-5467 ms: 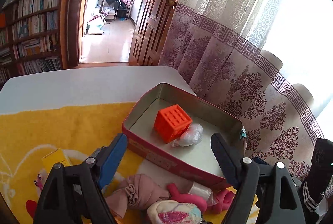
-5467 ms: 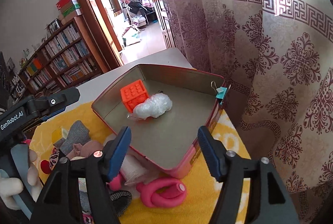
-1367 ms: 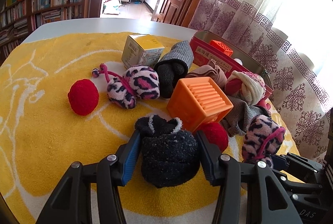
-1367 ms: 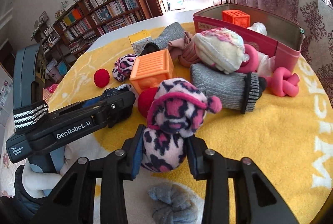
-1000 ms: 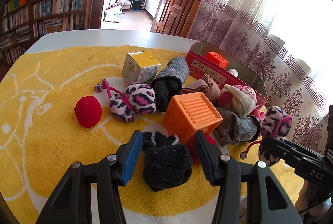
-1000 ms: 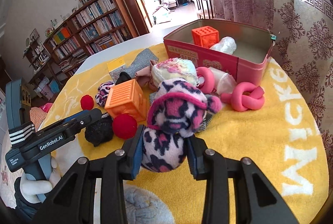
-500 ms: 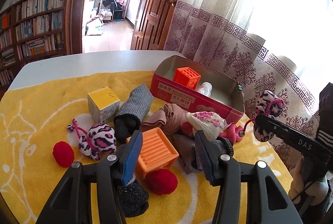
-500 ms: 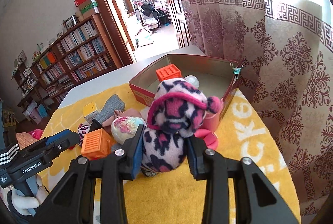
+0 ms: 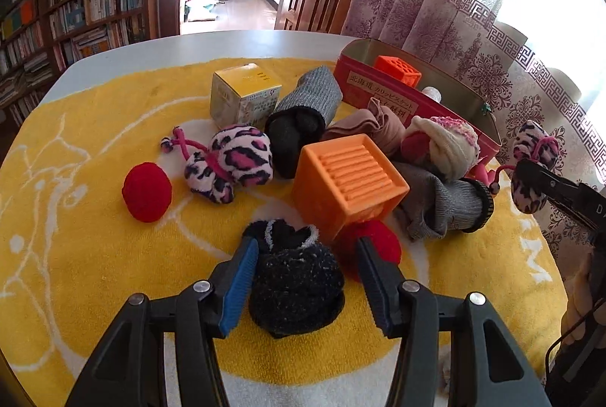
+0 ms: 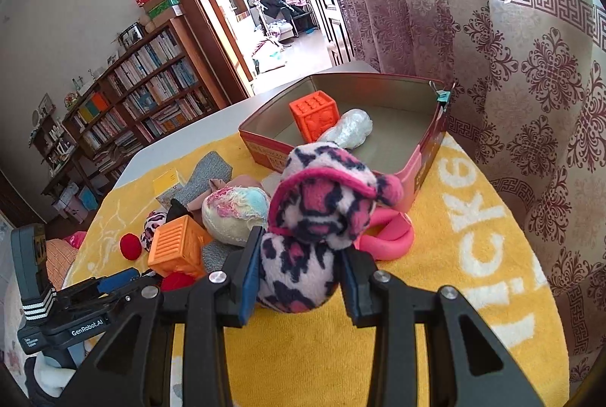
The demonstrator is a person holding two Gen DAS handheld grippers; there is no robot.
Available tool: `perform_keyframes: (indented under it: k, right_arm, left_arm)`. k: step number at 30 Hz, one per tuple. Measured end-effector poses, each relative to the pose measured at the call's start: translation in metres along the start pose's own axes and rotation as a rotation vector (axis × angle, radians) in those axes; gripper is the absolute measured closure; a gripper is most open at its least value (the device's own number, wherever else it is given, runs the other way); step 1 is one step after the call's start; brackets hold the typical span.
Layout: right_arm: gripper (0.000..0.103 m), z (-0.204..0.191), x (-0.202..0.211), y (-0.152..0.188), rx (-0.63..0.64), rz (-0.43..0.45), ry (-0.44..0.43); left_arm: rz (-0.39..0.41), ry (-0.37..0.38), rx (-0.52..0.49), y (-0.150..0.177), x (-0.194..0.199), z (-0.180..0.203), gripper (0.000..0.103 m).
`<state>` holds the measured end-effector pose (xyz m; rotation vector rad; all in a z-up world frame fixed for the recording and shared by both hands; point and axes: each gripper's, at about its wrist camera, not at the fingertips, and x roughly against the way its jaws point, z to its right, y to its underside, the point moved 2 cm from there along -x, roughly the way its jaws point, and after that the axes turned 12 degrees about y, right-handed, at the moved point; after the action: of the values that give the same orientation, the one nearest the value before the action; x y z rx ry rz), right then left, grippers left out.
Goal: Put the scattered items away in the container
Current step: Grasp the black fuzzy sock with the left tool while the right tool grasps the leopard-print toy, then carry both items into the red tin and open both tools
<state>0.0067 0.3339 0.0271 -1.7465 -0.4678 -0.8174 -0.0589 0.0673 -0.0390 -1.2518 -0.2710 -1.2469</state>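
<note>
yellow towel [image 9: 75, 255] fills most of the left wrist frame, with the red tin [image 10: 428, 145] at upper right of centre in the right wrist frame, an orange cube [image 10: 314, 115] and a clear wrapped bundle [image 10: 352, 130] inside it. right gripper [image 10: 299, 274] sits low in its frame, jaws clamped on the leopard-print plush [image 10: 322, 217], short of the tin. left gripper [image 9: 306, 278], jaws wide, brackets the black fuzzy sock [image 9: 295, 286] at lower centre, just in front of an orange ribbed block [image 9: 348, 180].
</note>
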Motion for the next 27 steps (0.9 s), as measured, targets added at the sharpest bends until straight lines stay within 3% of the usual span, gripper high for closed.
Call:
perform_keyframes:
  k: [2, 7, 12, 14, 15, 22, 27]
  right_arm:
    - [0.063, -0.001, 0.002, 0.001, 0.005, 0.002, 0.001]
    - [0.063, -0.001, 0.005, 0.003, 0.007, 0.006, 0.005]
    - [0.063, -0.005, 0.003, 0.004, 0.012, 0.001, 0.003]
    - [0.063, -0.006, 0.002, 0.006, 0.014, -0.003, 0.000]
    - [0.063, -0.006, 0.002, 0.006, 0.015, -0.004, -0.001]
    - [0.063, -0.001, 0.003, 0.005, 0.006, 0.007, 0.007]
    - [0.063, 0.005, 0.002, 0.001, -0.005, 0.014, 0.018]
  left_arm:
    - [0.001, -0.028, -0.020, 0.003, -0.004, 0.002, 0.039]
    - [-0.001, -0.036, 0.022, 0.007, -0.007, -0.012, 0.039]
    - [0.004, 0.004, 0.031, 0.011, -0.007, -0.017, 0.039]
    - [0.007, 0.006, 0.009, 0.012, -0.008, -0.012, 0.043]
    - [0.006, 0.031, 0.008, 0.012, -0.009, -0.011, 0.054]
    - [0.069, 0.043, 0.028, 0.003, 0.010, -0.009, 0.055]
    - [0.118, 0.057, -0.018, -0.015, 0.024, 0.009, 0.055]
